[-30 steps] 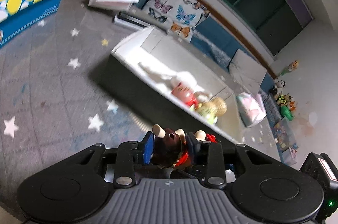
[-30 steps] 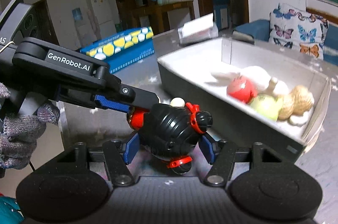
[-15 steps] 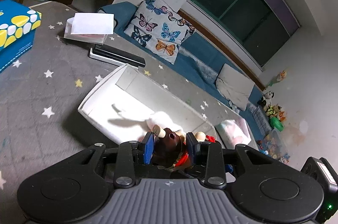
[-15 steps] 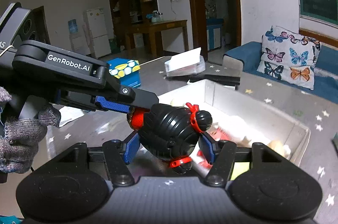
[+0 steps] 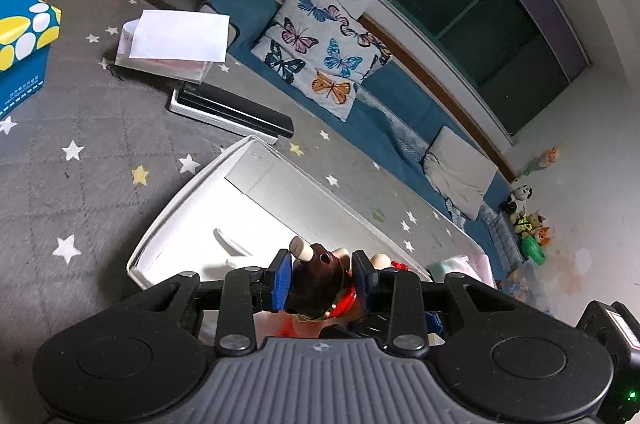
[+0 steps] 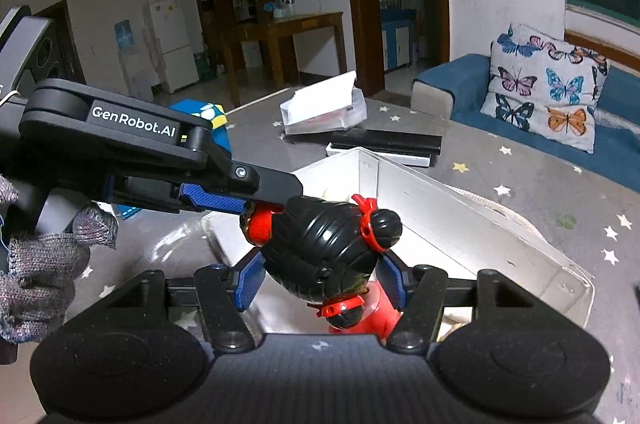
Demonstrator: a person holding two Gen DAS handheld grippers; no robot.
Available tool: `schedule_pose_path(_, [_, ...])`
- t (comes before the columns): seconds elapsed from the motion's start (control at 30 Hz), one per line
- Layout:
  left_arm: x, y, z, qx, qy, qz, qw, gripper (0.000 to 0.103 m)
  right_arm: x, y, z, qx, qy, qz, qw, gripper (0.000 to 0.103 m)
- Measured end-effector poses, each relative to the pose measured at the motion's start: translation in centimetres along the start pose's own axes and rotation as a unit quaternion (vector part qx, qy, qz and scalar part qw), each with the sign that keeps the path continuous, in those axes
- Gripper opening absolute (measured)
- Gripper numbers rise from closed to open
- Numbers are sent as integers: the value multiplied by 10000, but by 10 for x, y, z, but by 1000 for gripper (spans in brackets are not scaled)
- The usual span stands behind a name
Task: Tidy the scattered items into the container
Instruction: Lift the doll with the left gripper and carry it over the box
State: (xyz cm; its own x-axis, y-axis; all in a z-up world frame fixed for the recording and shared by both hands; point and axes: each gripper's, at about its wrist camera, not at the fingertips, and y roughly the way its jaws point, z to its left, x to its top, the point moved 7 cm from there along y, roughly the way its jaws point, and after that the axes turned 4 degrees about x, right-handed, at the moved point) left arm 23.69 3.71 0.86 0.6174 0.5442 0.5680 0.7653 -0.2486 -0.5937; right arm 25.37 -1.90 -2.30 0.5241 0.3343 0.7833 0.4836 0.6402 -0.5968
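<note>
Container (image 6: 472, 220) under both grippers: left (image 5: 320, 274) jaws clamp brown toy (image 5: 316, 284), right (image 6: 320, 278) jaws clamp black doll (image 6: 320, 244).

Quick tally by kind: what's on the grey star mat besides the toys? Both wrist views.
White open-top container: 1
Blue box with yellow and white spots: 1
Tissue pack with a white sheet sticking out: 1
Flat black-and-white device: 1
Total: 4
Toys held over the container, the brown bull and black-haired doll, are left out.
</note>
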Motion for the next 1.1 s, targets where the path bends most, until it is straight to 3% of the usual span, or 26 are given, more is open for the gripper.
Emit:
schedule_pose_path(0.83, [13,59,43,177,-820,87,9964,36,14,77,-31,15,-425,932,9947,61])
schedule_pose_path(1.1, [9,60,39,280,-675,48,9973,36,10,80,-33,19,-539,1035,9932,61])
